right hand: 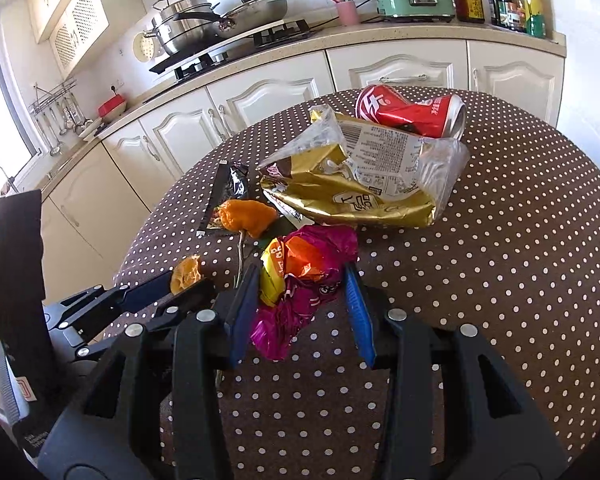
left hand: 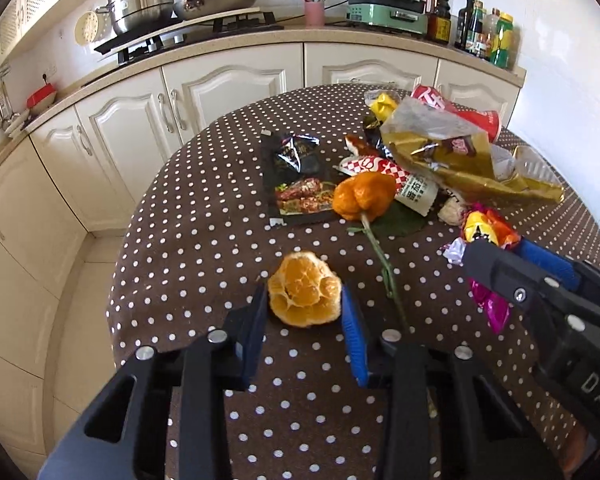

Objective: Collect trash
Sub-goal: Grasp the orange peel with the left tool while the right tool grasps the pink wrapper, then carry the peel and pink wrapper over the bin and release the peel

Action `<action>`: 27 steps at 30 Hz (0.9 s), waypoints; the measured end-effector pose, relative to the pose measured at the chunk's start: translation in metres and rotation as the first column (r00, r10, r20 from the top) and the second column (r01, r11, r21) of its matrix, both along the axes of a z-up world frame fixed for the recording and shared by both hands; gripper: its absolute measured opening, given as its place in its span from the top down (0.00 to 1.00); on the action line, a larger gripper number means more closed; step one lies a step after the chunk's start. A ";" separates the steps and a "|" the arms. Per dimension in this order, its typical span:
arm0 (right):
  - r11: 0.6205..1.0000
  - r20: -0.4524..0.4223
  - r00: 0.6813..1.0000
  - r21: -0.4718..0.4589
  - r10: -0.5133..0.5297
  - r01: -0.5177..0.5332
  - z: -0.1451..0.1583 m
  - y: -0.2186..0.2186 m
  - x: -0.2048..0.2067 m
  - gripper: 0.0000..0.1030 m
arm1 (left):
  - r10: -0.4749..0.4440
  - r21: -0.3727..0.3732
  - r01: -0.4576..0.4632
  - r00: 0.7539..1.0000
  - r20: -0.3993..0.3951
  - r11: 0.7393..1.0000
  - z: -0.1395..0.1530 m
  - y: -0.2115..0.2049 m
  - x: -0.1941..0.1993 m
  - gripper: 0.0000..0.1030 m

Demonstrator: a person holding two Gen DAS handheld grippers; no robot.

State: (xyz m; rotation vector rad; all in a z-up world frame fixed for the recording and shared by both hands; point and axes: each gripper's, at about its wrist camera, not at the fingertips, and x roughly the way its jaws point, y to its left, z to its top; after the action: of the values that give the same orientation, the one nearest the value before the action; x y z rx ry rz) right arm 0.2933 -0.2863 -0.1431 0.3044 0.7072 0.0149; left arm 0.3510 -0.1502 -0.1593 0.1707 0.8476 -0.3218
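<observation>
On the dotted table [left hand: 188, 216] the left gripper [left hand: 305, 320] has its fingers narrowed around a peel cup [left hand: 304, 290], pads touching its two sides. To its right, the right gripper [right hand: 300, 292] clamps a crumpled magenta-and-orange wrapper [right hand: 300, 276], both pads pressed into it.

Only the left view shows the black sachet [left hand: 300, 176] with a meat picture, the red-checked packet [left hand: 396, 176] and a leaf [left hand: 396, 220] under the second peel [left hand: 360, 196], whose stem [left hand: 380, 256] trails toward the near edge. Only the right view shows the whole crushed red can [right hand: 412, 114] at the far side, and the printed back with barcode of the gold bag [right hand: 360, 184].

The writing on the can, bag and packets is Chinese and I cannot read it. "DAS" stands on the right gripper's body in the left view.
</observation>
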 end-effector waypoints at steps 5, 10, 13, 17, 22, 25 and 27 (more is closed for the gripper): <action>0.999 0.040 0.999 -0.032 0.001 0.000 0.008 0.009 -0.011 0.60 | 0.023 -0.086 -0.021 1.000 0.018 0.996 0.008 0.028 -0.013 0.67; 0.998 0.057 0.997 -0.048 0.050 -0.048 0.015 0.037 -0.018 0.60 | 0.065 -0.145 -0.059 0.997 0.035 0.988 0.019 0.071 -0.027 0.67; 0.993 0.072 0.991 -0.057 0.109 -0.105 0.021 0.066 -0.021 0.60 | 0.103 -0.160 -0.094 0.994 0.048 0.983 0.021 0.104 -0.037 0.67; 0.976 0.080 0.975 -0.079 0.209 -0.203 0.025 0.118 -0.021 0.60 | 0.171 -0.178 -0.160 0.984 0.050 0.971 0.016 0.160 -0.051 0.67; 0.929 0.042 0.931 -0.095 0.363 -0.358 0.010 0.200 -0.016 0.60 | 0.280 -0.182 -0.274 0.960 0.011 0.945 -0.007 0.239 -0.065 0.67; 0.893 -0.014 0.897 -0.084 0.443 -0.442 -0.016 0.249 -0.007 0.60 | 0.360 -0.169 -0.364 0.931 -0.055 0.916 -0.040 0.289 -0.069 0.67; 0.870 -0.068 0.873 -0.079 0.483 -0.487 -0.042 0.284 0.002 0.60 | 0.406 -0.152 -0.417 0.909 -0.097 0.896 -0.063 0.315 -0.070 0.67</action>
State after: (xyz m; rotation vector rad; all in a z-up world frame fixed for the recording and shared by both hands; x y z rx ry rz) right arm 0.2953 -0.0026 -0.1851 0.0281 0.8137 0.4565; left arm 0.2814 0.1647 -0.2222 -0.1808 0.8909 0.0022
